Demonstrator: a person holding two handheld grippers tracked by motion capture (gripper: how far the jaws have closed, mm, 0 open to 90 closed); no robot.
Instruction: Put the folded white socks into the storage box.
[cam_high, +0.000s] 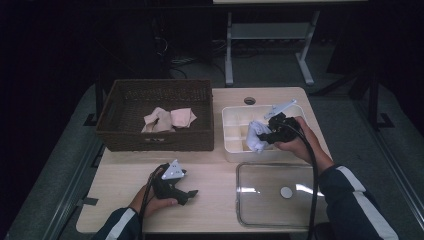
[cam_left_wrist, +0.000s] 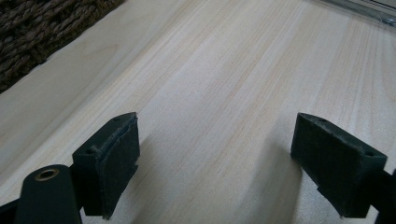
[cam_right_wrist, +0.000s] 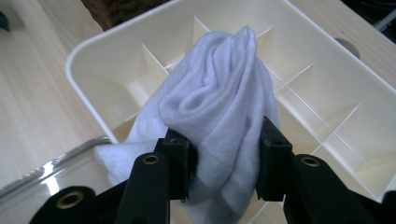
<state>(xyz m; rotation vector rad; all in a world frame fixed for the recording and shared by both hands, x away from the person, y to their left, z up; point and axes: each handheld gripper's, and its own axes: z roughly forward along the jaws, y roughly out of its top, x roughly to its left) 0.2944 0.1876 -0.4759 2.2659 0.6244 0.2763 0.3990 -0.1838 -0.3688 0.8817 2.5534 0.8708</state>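
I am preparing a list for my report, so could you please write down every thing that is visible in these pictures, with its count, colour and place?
white sock: 1, white, rolled, clamped between the jaws of the right gripper above the divided box
divided box: 1, cream, on the table right of the basket, partitions inside
wicker basket: 1, dark brown, far left part of the table
cloth pieces: a small pile, pale pink and beige, inside the basket; exact count unclear
clear lid: 1, transparent, flat on the table in front of the box
table: 1, light wood
second table: 1, light frame, in the dark background
left gripper: 1, black, jaws open above bare table
right gripper: 1, black, holds the sock
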